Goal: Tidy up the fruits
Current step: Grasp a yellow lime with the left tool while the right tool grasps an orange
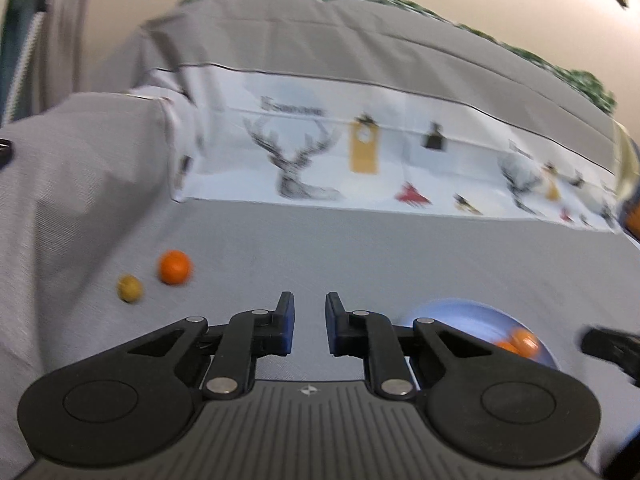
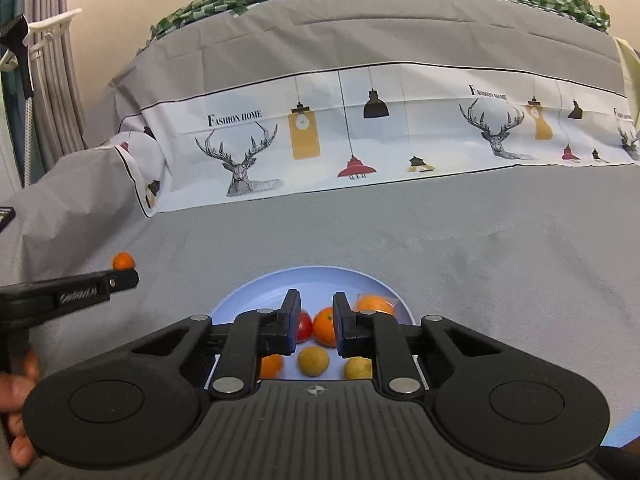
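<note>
The fruit lies on a surface covered with a grey cloth, which runs back to a raised step draped in a white printed band showing deer heads and hanging lamps. The grey cover falls away at the left edge, near a curtain and a wall. Between the printed band and the blue plate there is a wide bare stretch of grey, and more bare cloth spreads toward the right edge. The plate sits close to the near edge, directly under the right hand-held gripper, whose jaws are parted with nothing between them. Six fruits show on the plate: three orange ones, one red one partly hidden behind the left finger, and two yellowish ones. The left hand-held gripper is likewise released and holds nothing; it hangs over bare cloth left of the plate, which is blurred in that view. Two fruits remain loose on the cloth toward the left edge, well apart from the plate: one orange and one small yellowish fruit just beside it, nearer the edge. From the right wrist view only the loose orange shows, peeking above the left gripper's finger.
</note>
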A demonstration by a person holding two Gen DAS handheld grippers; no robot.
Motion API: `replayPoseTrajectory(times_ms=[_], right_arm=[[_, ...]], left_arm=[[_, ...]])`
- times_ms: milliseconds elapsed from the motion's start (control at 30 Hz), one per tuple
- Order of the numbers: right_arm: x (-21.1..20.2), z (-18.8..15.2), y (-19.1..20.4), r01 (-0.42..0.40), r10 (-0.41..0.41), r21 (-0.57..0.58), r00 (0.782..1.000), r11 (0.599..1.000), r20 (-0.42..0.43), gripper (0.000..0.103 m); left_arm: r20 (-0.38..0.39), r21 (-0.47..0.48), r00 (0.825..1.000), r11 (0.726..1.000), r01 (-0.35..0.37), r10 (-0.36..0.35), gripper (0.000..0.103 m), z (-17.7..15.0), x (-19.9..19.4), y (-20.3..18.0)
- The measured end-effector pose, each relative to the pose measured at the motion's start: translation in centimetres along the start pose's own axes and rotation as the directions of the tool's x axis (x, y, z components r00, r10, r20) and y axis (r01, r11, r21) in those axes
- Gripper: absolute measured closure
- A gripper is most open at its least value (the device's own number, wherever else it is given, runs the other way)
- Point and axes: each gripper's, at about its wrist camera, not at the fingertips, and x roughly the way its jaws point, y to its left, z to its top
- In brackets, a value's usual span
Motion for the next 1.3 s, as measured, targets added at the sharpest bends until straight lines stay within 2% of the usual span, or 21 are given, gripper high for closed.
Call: replayPoseTrajectory(times_ms=[100, 200, 300, 433, 500, 567, 633, 667, 767, 800, 900, 1000, 1167, 1233, 1300], right_arm=[[-0.3, 0.4, 0.0, -0.016, 0.017, 0.011, 1.000, 1.000, -0.003, 0.085], [0.2, 0.8, -0.1, -0.052, 0.054, 0.040, 0.997, 0.998, -0.050, 0.085], [1.4, 1.8, 0.3, -0.097, 0.103, 0.065, 0.989, 0.993, -0.109, 0.083], [4.1, 4.6, 2.6, -0.177, 0.191, 0.102, 0.969, 0.979, -0.155, 0.083], [6.2, 6.4, 4.7, -0.235, 0.253, 0.117, 0.949, 0.965, -0.188, 0.083], [8.3, 7.8, 6.7, -0.282, 0.303, 0.122, 0.928, 0.952, -0.218, 0.081], [10.7, 9.0, 9.2, -0.327, 0.345, 0.113, 0.902, 0.938, -0.260, 0.074], [11.8, 9.4, 10.4, -0.345, 0.360, 0.101, 0.889, 0.933, -0.282, 0.068], [15.5, 10.6, 13.9, -0.393, 0.387, 0.059, 0.852, 0.918, -0.353, 0.050], [16.7, 10.7, 15.0, -0.408, 0.394, 0.048, 0.836, 0.912, -0.381, 0.046], [20.2, 10.7, 18.7, -0.448, 0.398, -0.001, 0.795, 0.894, -0.458, 0.045], [23.5, 10.6, 22.0, -0.470, 0.378, -0.058, 0.771, 0.881, -0.513, 0.044], [28.5, 9.9, 25.8, -0.488, 0.355, -0.079, 0.727, 0.869, -0.587, 0.041], [30.1, 9.3, 26.9, -0.484, 0.327, -0.094, 0.709, 0.870, -0.625, 0.042], [31.4, 8.4, 27.7, -0.454, 0.268, -0.124, 0.700, 0.882, -0.662, 0.043]], left_arm=[[0.014, -0.053, 0.996, 0.995, -0.090, 0.091, 0.085, 0.8, 1.1, 1.5], [0.013, -0.106, 0.983, 0.977, -0.182, 0.185, 0.085, 1.3, 2.0, 3.0], [0.003, -0.141, 0.964, 0.954, -0.263, 0.266, 0.085, 1.6, 3.2, 4.1], [-0.036, -0.187, 0.929, 0.911, -0.368, 0.368, 0.085, 1.8, 5.1, 5.8], [-0.066, -0.214, 0.910, 0.885, -0.413, 0.409, 0.083, 1.7, 5.9, 6.8], [-0.095, -0.238, 0.902, 0.870, -0.431, 0.421, 0.083, 1.6, 6.7, 7.7], [-0.118, -0.256, 0.892, 0.854, -0.453, 0.437, 0.079, 1.5, 7.2, 8.4], [-0.129, -0.266, 0.887, 0.846, -0.462, 0.444, 0.075, 1.5, 7.5, 8.8], [-0.151, -0.283, 0.878, 0.831, -0.479, 0.455, 0.071, 1.5, 8.2, 9.5], [-0.157, -0.287, 0.874, 0.826, -0.485, 0.459, 0.066, 1.5, 8.4, 9.8], [-0.167, -0.293, 0.870, 0.819, -0.493, 0.464, 0.064, 1.5, 9.1, 10.4], [-0.170, -0.303, 0.871, 0.816, -0.492, 0.462, 0.064, 1.3, 9.5, 10.8], [-0.184, -0.318, 0.876, 0.816, -0.483, 0.446, 0.064, 1.1, 10.2, 11.5], [-0.188, -0.320, 0.878, 0.817, -0.479, 0.441, 0.067, 1.0, 10.3, 11.7], [-0.186, -0.319, 0.883, 0.823, -0.469, 0.431, 0.072, 1.0, 10.6, 11.8]])
